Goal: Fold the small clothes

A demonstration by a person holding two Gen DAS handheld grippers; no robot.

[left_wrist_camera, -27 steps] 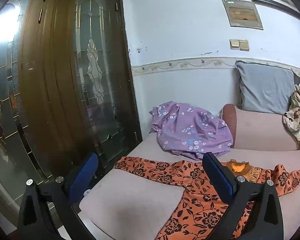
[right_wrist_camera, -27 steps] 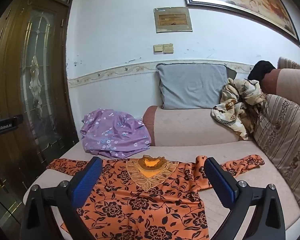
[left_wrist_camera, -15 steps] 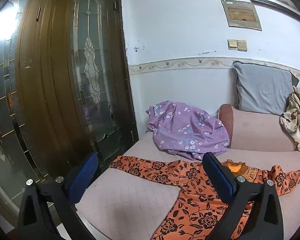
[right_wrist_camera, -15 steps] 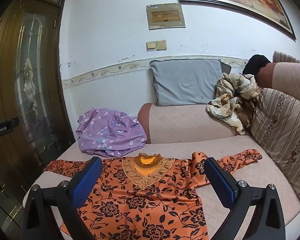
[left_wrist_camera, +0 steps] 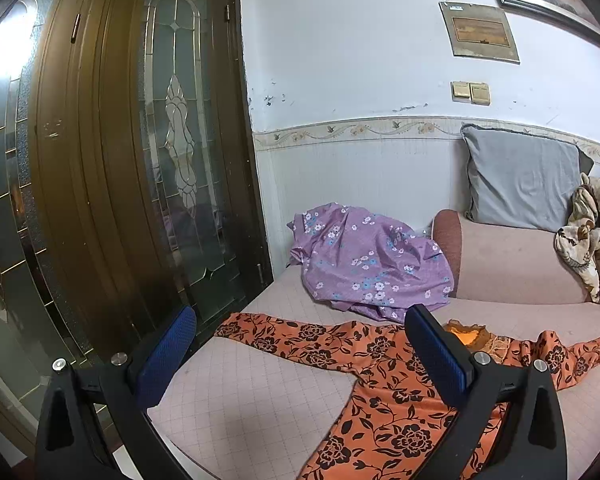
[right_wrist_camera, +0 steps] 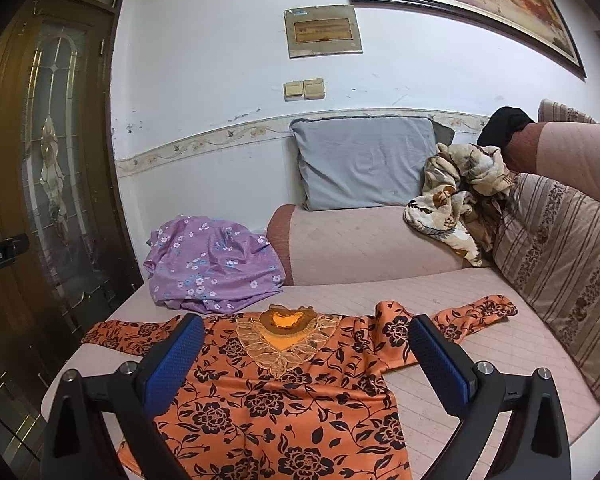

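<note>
Writing: white lettering on a black device (right_wrist_camera: 2, 257) at the 9 o'clock edge of the right wrist view, seemingly "GenRobot.AI" but mirrored and cut off; the small framed plaque (right_wrist_camera: 323, 32) on the wall is too blurred to read.
Left gripper (left_wrist_camera: 300, 354): jaws wide apart, blue pads bare, holding and touching nothing, hovering over the sofa.
Right gripper (right_wrist_camera: 306, 356): jaws wide apart, empty, above the shirt without contact.
Task garment: orange long-sleeved shirt with black flower print and lace neckline (right_wrist_camera: 284, 392) lies spread flat, sleeves out, on the pink quilted sofa seat (right_wrist_camera: 480, 364).
At 11 o'clock of the shirt: crumpled purple floral cloth (right_wrist_camera: 212, 268), near its collar.
At 12 o'clock: grey pillow (right_wrist_camera: 364, 160) on the sofa arm.
</note>
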